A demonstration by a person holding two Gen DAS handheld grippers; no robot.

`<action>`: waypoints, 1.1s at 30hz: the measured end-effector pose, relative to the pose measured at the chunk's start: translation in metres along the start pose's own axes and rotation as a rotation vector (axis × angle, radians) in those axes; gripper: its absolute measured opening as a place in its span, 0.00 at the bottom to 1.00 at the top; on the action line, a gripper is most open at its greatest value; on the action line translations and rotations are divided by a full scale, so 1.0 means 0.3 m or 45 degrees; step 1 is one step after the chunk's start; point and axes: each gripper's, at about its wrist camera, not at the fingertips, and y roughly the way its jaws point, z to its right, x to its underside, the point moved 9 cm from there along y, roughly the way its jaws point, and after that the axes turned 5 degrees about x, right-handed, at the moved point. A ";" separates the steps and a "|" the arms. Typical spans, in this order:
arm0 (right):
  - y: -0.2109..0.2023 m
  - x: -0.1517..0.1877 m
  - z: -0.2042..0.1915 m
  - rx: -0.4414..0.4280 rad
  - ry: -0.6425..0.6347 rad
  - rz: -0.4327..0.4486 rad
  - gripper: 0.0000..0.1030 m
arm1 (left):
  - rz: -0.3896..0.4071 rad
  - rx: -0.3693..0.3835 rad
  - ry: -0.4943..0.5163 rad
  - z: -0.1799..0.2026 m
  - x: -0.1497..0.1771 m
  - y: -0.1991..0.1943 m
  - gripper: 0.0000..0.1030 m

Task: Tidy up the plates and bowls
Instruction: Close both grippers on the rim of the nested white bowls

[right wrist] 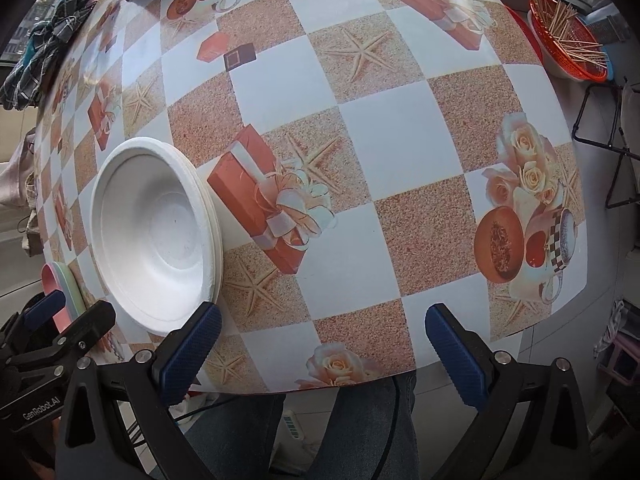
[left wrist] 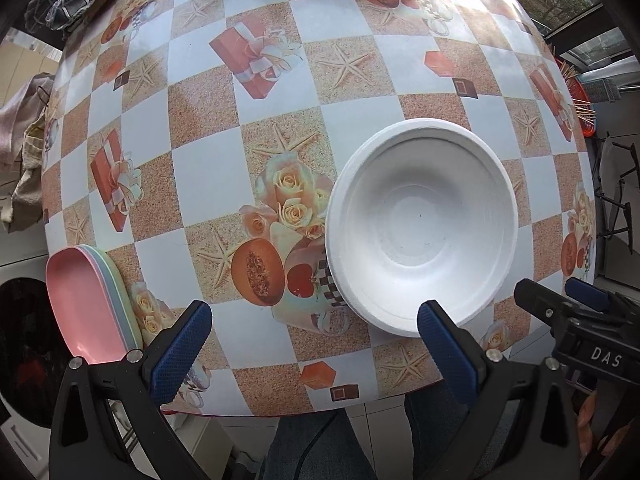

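Two stacks of dishes are on the table [left wrist: 248,128], and neither one is easy to count. The white bowls [left wrist: 422,224] look like a nested stack. From the right wrist view you can see a few rims layered along the right side, but how many bowls is anyone's guess. The pastel plates [left wrist: 90,302] are worse: they sit at the near left corner of the table, squashed by the fisheye, with a pink one on top and thin blue and green edges peeking out under it. Part of that stack is hidden behind the left gripper's frame.

The left gripper [left wrist: 314,346] hangs over the near edge with its blue fingers [left wrist: 182,350] spread wide and nothing between them. The white bowls sit just beyond its right finger, whose tip overlaps the near rim in the picture, though I can't tell if it's actually touching. The plates are off to the outside of its left finger.

The right gripper [right wrist: 322,350] is also spread wide and empty, over bare tablecloth. The bowls are to the far left of its left finger, outside the gap.

An orange basket [right wrist: 568,40] of sticks sits off the far right, partly cut off. Someone's jeans [right wrist: 344,432] show below the table edge.
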 end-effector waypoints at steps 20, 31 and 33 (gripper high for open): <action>0.137 -0.154 -0.140 0.094 -0.197 -0.028 1.00 | 0.059 -0.001 -0.129 -0.104 -0.130 0.179 1.00; 0.167 -0.218 -0.216 0.106 -0.229 -0.029 1.00 | 0.085 0.084 -0.123 -0.182 -0.195 0.262 1.00; 0.170 -0.226 -0.210 0.102 -0.217 -0.010 1.00 | 0.084 0.086 -0.126 -0.185 -0.195 0.266 1.00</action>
